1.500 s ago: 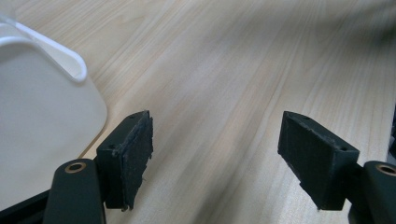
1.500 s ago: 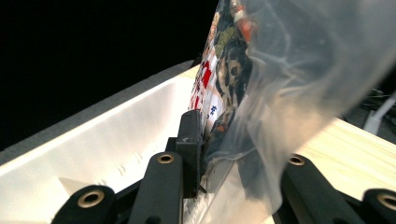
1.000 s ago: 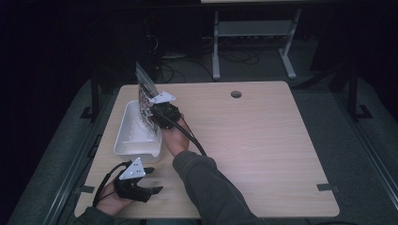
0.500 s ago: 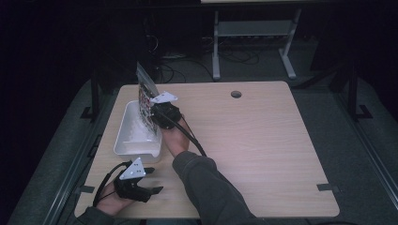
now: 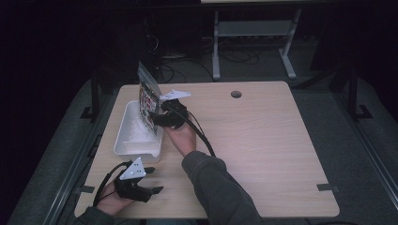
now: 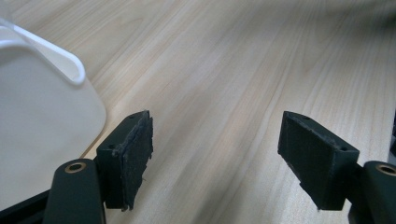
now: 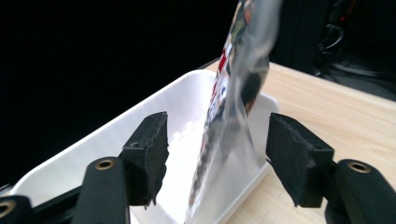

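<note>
A printed plastic bag (image 5: pixel 147 96) stands tilted in a white tray (image 5: pixel 123 133) at the table's left side. My right gripper (image 5: pixel 157 117) is at the bag's lower edge. In the right gripper view the bag (image 7: pixel 233 93) hangs between the jaws of the right gripper (image 7: pixel 222 142), which have just been opening; neither pad presses on it and its top is blurred. The tray (image 7: pixel 93 144) lies under it. My left gripper (image 5: pixel 155 180) rests near the front left corner, open and empty. In the left gripper view, bare wood lies between its jaws (image 6: pixel 215 149).
The tray's rounded corner (image 6: pixel 42 121) sits just left of the left gripper. Something whitish (image 5: pixel 138 127) lies inside the tray. A cable hole (image 5: pixel 236 94) is at the table's far edge. A metal stand (image 5: pixel 253 33) is on the floor beyond.
</note>
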A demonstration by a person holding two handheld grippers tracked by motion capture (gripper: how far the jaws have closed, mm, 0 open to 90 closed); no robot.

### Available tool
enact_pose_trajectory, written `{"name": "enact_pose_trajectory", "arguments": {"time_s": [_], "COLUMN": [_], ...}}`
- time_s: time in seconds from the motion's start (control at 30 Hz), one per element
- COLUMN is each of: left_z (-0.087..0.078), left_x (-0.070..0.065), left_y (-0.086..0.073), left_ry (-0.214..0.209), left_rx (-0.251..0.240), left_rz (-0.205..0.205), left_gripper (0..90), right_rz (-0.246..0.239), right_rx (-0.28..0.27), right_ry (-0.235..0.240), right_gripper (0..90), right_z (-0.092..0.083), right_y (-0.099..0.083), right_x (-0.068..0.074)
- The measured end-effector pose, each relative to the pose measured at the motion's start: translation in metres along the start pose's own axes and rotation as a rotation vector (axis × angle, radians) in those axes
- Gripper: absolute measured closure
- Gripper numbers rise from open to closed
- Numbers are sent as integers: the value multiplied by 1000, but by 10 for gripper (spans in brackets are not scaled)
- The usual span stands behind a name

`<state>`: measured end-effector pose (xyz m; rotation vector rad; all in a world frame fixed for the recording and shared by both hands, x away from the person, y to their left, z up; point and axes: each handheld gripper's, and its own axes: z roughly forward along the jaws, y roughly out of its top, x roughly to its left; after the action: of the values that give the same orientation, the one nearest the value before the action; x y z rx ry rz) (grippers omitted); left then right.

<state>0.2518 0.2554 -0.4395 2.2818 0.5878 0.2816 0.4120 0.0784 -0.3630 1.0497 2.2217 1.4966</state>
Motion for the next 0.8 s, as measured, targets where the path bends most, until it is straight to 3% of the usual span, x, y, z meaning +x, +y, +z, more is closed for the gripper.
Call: {"name": "enact_pose_trajectory", "arguments": {"time_s": [0.27,0.8], "left_z": [0,1], "left_x": [0,-1], "left_y": [0,1], "left_ry": [1,5], "left_rx": [-2,-4], "left_rz": [9,11], "left_gripper": [257,257], "right_rz": [18,44], "right_rx": [11,-5], "right_ry": [57,65], "right_gripper": [356,343], "right_z": [-18,-62], "right_y": [-8,-30], "right_x": [-10,-36]}}
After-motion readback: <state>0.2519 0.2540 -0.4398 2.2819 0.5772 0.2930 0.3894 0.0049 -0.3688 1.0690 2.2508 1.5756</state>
